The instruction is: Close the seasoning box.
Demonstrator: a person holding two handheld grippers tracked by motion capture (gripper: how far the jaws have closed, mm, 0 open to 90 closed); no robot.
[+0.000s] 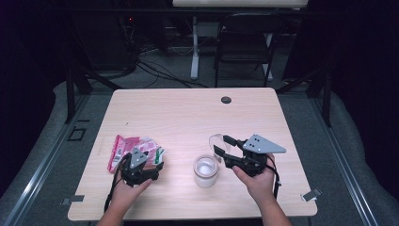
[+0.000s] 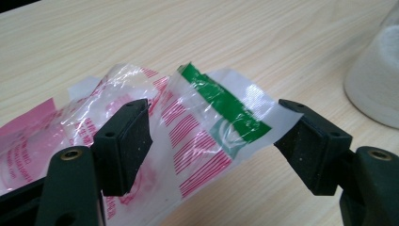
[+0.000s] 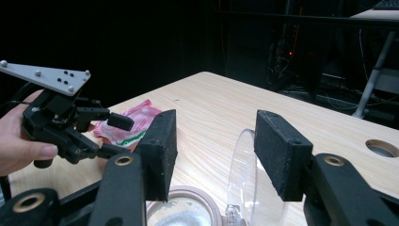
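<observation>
Several plastic packets [image 1: 124, 147], pink, white and green, lie at the table's left. My left gripper [image 1: 155, 167] stands open over them; a clear packet with a green band and red stripes [image 2: 207, 122] lies between its pads [image 2: 124, 141]. A glass jar [image 1: 206, 172] with white contents stands at front centre, its clear hinged lid [image 1: 217, 140] tipped up. My right gripper [image 1: 222, 145] is open just right of the jar. The lid [image 3: 242, 183] stands edge-on between its jaws, close to the right pad [image 3: 280, 155]. The right gripper view shows the jar's rim [image 3: 188, 200] and the left gripper [image 3: 115, 136].
A round cable hole [image 1: 226, 100] sits near the far edge of the wooden table [image 1: 188, 113]. Bare wood spans the table's middle and far half. A dark chair [image 1: 247, 40] and a white desk leg stand behind the table. Tape marks lie on the floor.
</observation>
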